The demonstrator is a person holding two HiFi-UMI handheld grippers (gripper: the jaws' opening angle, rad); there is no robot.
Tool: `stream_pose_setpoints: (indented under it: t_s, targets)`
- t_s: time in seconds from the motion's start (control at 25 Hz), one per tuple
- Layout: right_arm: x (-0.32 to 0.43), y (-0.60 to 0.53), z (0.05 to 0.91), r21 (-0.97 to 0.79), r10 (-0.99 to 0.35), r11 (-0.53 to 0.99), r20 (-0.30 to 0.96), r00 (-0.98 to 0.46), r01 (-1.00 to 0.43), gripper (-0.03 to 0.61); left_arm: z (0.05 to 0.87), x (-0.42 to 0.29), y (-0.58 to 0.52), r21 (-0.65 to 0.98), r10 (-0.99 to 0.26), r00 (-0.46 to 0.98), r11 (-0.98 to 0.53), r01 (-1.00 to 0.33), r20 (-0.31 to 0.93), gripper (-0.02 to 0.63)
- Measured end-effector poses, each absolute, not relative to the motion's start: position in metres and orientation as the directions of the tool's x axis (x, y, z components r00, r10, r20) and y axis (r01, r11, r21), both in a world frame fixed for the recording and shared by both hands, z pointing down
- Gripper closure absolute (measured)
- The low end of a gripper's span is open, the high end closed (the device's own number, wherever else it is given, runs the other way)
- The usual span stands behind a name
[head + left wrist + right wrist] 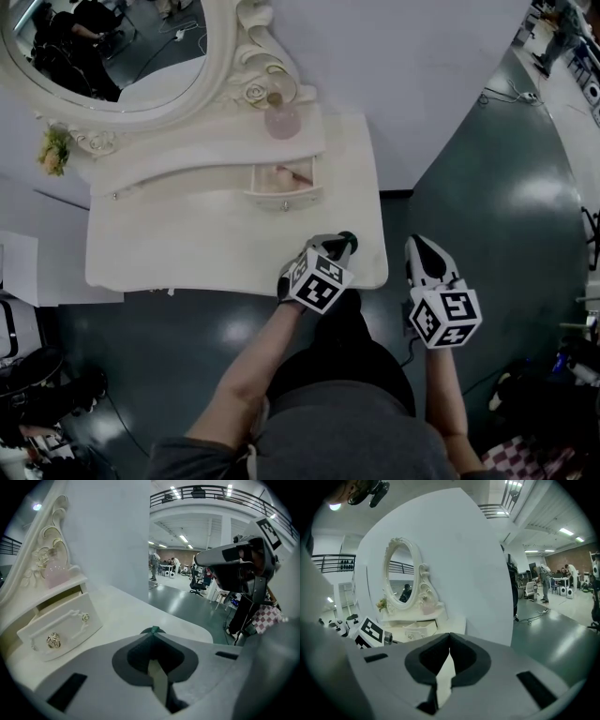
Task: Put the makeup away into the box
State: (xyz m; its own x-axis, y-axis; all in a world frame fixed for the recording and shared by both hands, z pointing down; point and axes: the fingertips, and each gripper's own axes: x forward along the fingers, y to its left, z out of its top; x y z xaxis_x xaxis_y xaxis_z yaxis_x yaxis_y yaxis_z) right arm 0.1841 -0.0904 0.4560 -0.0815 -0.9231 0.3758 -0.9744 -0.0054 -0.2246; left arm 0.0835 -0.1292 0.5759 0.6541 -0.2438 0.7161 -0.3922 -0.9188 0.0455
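In the head view I have the left gripper (341,247) at the near right corner of the dressing table (187,253). Its tongs are closed, as it seems, on a small green-topped makeup piece (348,239). So the piece is at this corner, well apart from the open drawer (284,200) at the back, which I take for the box. The right gripper (419,247) hangs beyond the table's right edge, over the floor, I think to leave the way free. In the left gripper view the tongs meet at their tips and only the green of the makeup piece (153,630) shows above them. The open drawer (61,629) stands at the left, pulled out to receive it. In the right gripper view the right gripper (449,636) has its tongs narrow, with nothing between them, and points toward the mirror (401,576).
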Motion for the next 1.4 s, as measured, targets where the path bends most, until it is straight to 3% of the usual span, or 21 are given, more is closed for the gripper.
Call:
stream_pose_setpoints:
  t_s: [0.6,1.0,1.4]
  targets:
    - [0.168,-0.132,0.454,-0.238,-0.905,0.16,0.351,-0.238,-0.958,0.572,0.516,0.049,-0.17,0.047,-0.477,0.644,-0.782,-0.622,0.598,0.607]
    - [0.143,-0.163,0.446,-0.235,-0.876,0.286,0.328,-0.353,-0.929,0.573,0.472,0.005,-0.209,0.011,-0.646,0.556,-0.647,-0.763,0.523,0.607]
    - [0.126,-0.188,0.436,-0.237,-0.85,0.376,0.298,-0.436,-0.896,0.573,0.454,-0.026,-0.236,-0.014,-0.739,0.461,-0.536,-0.844,0.491,0.607]
